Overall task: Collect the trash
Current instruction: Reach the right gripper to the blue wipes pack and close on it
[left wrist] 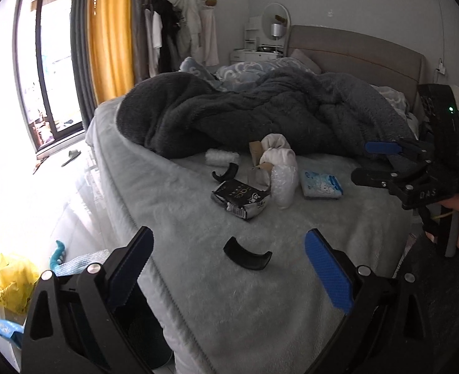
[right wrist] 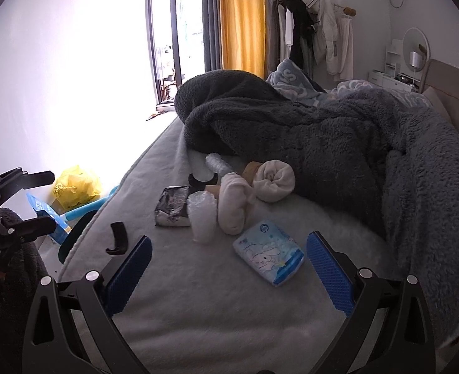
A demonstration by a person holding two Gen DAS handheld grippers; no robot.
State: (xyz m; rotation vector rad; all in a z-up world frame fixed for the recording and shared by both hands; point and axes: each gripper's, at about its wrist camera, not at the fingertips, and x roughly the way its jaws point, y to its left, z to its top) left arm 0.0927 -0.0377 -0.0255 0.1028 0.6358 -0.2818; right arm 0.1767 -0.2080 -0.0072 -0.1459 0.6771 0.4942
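Currently, trash is scattered on a pale bed (left wrist: 260,296) below a heaped grey blanket (left wrist: 260,118). A black packet (left wrist: 240,199), a blue tissue pack (right wrist: 268,254), bubble wrap (right wrist: 202,215), cardboard tubes (left wrist: 256,151) and two curved black pieces (left wrist: 247,254) are seen lying close together. The left gripper (left wrist: 228,268) is held above the near black piece, jaws wide apart, nothing held. The right gripper (right wrist: 229,269) is held just before the tissue pack, jaws likewise spread and empty. A yellow bag (right wrist: 77,185) is seen on the floor beside the bed.
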